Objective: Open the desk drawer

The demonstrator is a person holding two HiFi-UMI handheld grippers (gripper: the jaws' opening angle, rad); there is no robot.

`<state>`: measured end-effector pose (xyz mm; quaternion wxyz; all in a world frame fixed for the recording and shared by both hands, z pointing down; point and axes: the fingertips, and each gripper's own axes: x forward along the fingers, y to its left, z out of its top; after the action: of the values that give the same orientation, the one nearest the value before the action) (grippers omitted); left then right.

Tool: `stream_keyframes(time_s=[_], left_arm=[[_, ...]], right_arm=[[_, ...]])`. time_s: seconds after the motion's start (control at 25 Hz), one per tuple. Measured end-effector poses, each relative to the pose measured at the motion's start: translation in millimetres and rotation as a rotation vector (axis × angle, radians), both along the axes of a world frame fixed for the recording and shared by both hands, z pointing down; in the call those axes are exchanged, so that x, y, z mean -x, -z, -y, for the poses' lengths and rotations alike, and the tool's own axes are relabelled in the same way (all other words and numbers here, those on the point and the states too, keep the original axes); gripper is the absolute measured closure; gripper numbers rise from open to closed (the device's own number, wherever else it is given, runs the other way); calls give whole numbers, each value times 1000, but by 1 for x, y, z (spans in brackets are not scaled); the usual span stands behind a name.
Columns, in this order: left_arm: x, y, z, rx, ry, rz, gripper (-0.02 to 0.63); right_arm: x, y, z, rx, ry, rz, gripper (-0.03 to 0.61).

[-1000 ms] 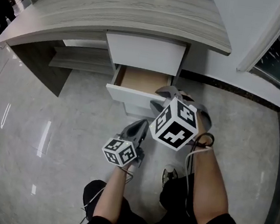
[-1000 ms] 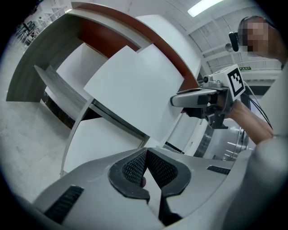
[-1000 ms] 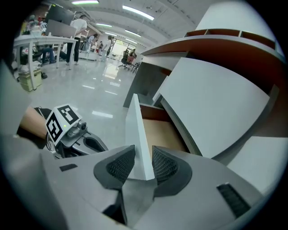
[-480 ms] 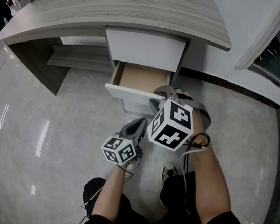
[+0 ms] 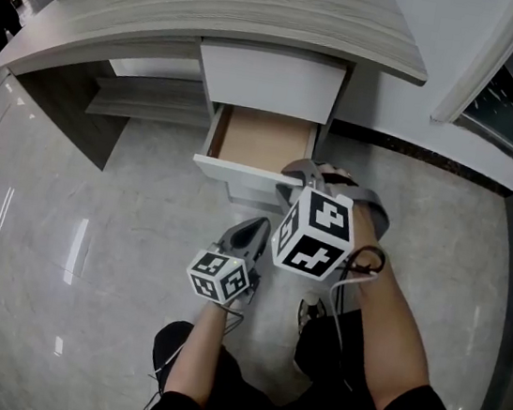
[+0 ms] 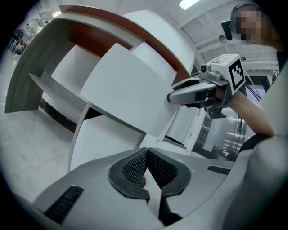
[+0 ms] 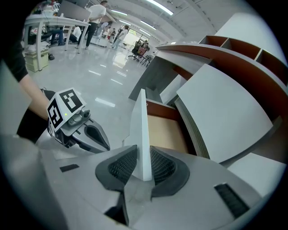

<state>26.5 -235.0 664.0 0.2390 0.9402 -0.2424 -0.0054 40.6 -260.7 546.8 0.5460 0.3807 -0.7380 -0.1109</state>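
Clearly, the drawer stood partly pulled out from under the curved, wood-grain desk, its light-brown bottom showing in the head view. It was the lower of two: the upper drawer just above it sat flush and closed, its plain white face overhanging the back of the open one.

The right gripper reached steeply down onto the near right end of the white drawer front. In the right gripper view the top edge of that panel ran upright between the two ribbed pads, which had just been closing in and now lay against it on both sides (a narrow hold, no wider than the board itself). Its marker cube faced the head camera, with the person's forearm behind it.

The left gripper hung lower and to the left, over the glossy grey floor, pointing roughly level toward the drawer unit but apart from it. Its jaws were pressed together tip to tip with nothing caught between them.

A low shelf sat in the recess under the desk, left of the drawers.
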Motion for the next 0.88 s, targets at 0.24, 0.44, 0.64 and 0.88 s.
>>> stream_keyframes(time_s=[0.24,0.44,0.64,0.88], left_arm=[[10,1,-6,-10,15,-2,611],[21,-1,-12,-6,35,-10,611],[32,-1,-12,-6,60,-19,611],[40,1,-15,-22,71,-13,611]], right_arm=[[6,-5,-11,13,11,-26,497],[7,-14,-21,27,15,-56,502],[14,-19,-28,45,26,-72,506],[20,-25,-32,67,24,-88,509]])
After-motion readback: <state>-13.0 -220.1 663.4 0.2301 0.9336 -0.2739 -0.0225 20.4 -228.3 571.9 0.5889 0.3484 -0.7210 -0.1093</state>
